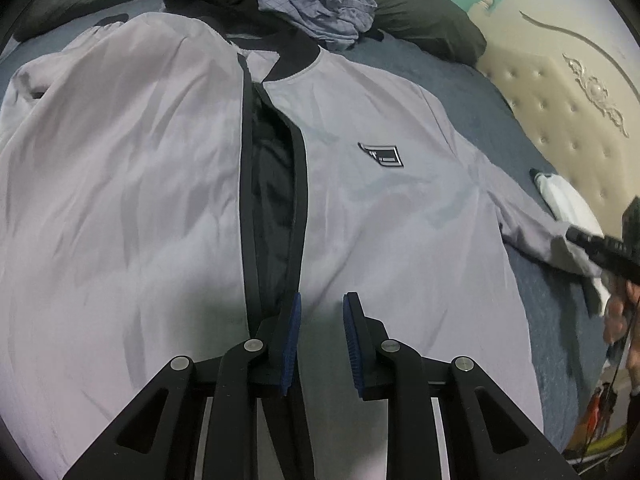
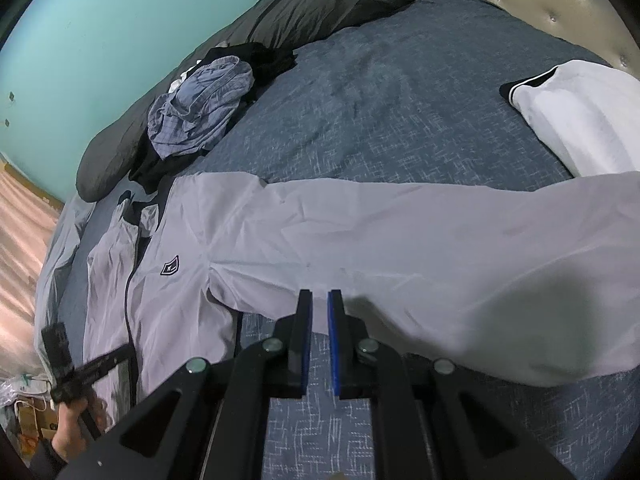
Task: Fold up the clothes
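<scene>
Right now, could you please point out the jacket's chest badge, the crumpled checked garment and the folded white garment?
chest badge (image 1: 382, 155): left wrist view, centre of the patch.
crumpled checked garment (image 2: 200, 108): right wrist view, middle of the heap.
folded white garment (image 2: 580, 116): right wrist view, its top face.

The only mark I can find is a small dark badge (image 1: 381, 156) with a pale outline on the chest of the grey jacket (image 1: 120, 184), just to the side of its black zip placket (image 1: 248, 200). From my right wrist camera the same badge (image 2: 170, 268) shows a couple of pale strokes that could be letters, but they are too small and blurred for me to read. I see no other text, number or label.
</scene>
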`<action>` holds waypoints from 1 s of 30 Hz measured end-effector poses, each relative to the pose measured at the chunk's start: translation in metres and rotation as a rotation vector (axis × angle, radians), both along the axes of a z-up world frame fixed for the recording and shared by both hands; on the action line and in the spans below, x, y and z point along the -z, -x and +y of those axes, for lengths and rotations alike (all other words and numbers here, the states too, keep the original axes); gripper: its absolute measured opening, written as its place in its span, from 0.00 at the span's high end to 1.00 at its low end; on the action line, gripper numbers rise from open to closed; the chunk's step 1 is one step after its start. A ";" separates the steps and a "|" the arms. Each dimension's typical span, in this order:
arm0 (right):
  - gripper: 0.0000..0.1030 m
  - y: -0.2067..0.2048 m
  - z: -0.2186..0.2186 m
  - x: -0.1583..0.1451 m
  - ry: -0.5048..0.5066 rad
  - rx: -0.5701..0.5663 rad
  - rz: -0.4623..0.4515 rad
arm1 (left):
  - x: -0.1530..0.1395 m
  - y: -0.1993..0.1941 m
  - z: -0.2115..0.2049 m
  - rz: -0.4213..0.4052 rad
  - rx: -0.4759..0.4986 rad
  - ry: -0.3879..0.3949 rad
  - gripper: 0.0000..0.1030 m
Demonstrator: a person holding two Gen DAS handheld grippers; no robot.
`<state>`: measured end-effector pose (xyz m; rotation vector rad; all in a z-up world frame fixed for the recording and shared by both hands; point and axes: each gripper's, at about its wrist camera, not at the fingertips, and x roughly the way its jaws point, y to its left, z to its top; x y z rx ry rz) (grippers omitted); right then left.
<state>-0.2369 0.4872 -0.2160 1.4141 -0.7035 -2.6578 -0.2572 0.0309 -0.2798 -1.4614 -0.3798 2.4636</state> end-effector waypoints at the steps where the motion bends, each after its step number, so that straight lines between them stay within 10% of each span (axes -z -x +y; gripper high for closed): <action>1: 0.93 0.000 0.000 0.001 -0.001 -0.004 -0.001 | 0.000 0.002 0.000 0.001 0.004 -0.003 0.78; 6: 0.93 0.004 -0.003 0.007 0.000 -0.002 -0.013 | 0.001 0.009 0.001 -0.004 0.029 -0.007 1.00; 18: 0.93 0.019 -0.022 0.012 0.009 -0.022 -0.013 | -0.001 0.006 -0.010 0.003 0.027 -0.011 1.00; 24: 0.93 0.020 -0.027 0.011 0.014 -0.032 -0.011 | -0.006 0.015 -0.003 0.027 0.038 -0.020 0.78; 30: 0.93 0.018 -0.023 0.013 0.008 -0.030 -0.018 | -0.004 0.028 0.001 0.031 0.047 -0.013 0.77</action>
